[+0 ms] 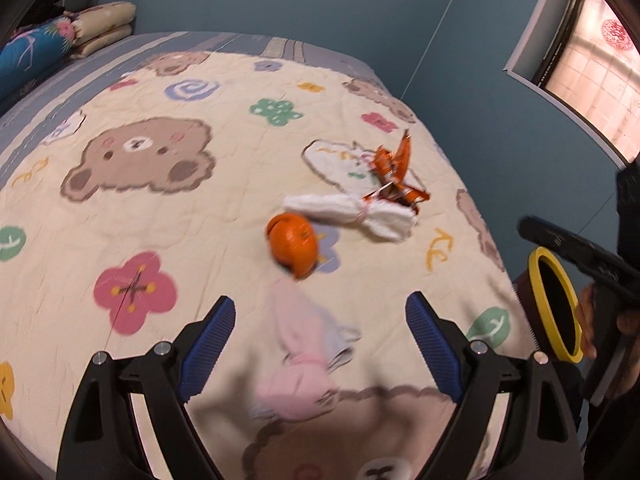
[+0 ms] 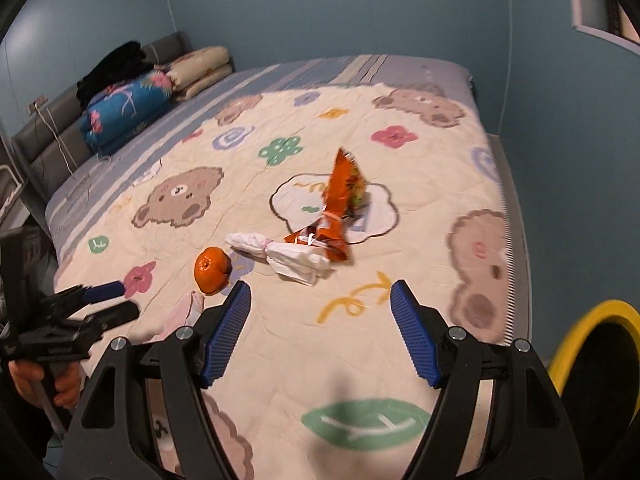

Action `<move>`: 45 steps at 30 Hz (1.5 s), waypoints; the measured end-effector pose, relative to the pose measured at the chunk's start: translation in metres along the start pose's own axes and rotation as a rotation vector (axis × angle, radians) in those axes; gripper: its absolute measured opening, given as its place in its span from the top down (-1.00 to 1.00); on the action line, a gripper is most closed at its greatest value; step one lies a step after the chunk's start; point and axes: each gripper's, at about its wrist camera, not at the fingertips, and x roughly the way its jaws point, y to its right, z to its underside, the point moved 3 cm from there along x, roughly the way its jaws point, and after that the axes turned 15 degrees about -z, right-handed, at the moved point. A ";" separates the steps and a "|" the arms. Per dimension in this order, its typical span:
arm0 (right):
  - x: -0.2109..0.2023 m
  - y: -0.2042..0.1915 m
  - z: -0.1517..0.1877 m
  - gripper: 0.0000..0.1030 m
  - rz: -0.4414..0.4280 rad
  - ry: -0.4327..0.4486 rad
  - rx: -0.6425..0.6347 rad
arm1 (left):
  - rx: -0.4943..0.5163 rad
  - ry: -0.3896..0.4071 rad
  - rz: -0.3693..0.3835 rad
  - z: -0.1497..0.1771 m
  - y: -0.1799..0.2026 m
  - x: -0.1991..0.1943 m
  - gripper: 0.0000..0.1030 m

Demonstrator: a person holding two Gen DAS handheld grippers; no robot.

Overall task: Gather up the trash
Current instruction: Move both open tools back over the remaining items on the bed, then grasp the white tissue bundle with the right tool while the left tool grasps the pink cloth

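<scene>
Bed quilt (image 1: pixel 168 216): cream, bears and flowers all over it, filling both views; every piece of litter lies on it, towards the edge nearest the grippers.
Bin (image 2: pixel 592 344): yellow rim, dark inside, just off the quilt's edge on the right; that looks like where the trash goes.
Left gripper (image 1: pixel 320 334): jaws spread wide, nothing between the blue pads but quilt and a soft pink bundle lying underneath, not gripped.
Right gripper (image 2: pixel 320 320): jaws well apart too, empty, hanging over bare quilt short of the litter.
Snack wrapper (image 2: pixel 340 204): orange, crumpled, standing up partly, the farthest item, touching the white paper.
White tissue (image 2: pixel 288 256): twisted wad, lying between the wrapper and the orange.
Pink bundle (image 1: pixel 300 364): blurred, cloth or tissue, I can't tell which; nearest the left gripper.
Orange (image 1: pixel 294 246): round, with a dark split at its side, so possibly just peel; just beyond the pink bundle.
Step in hand: the approach, I'd say; nothing picked up yet.
Next move calls for: lowering one open gripper over a single piece, closing on it, then carrying it right to the bin.
</scene>
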 end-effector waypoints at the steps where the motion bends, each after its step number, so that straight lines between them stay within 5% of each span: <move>1: 0.011 -0.001 -0.001 -0.34 0.000 -0.014 -0.004 | -0.004 -0.007 0.000 0.004 -0.004 0.003 -0.62; 21: 0.151 0.019 -0.008 -0.28 0.027 -0.153 0.018 | -0.006 -0.082 0.019 0.035 -0.012 0.050 -0.57; 31: 0.176 0.018 -0.004 0.05 0.013 -0.179 0.025 | 0.103 -0.089 -0.025 0.046 0.010 0.058 0.10; 34: 0.179 0.019 -0.001 0.40 0.014 -0.201 0.027 | 0.126 -0.095 -0.013 0.047 0.016 0.060 0.44; 39: 0.178 0.020 0.001 0.70 0.009 -0.210 0.033 | 0.141 -0.086 -0.023 0.047 0.020 0.060 0.55; 45: 0.169 0.015 -0.002 0.77 -0.013 -0.193 0.044 | 0.119 -0.092 0.003 0.046 0.017 0.052 0.58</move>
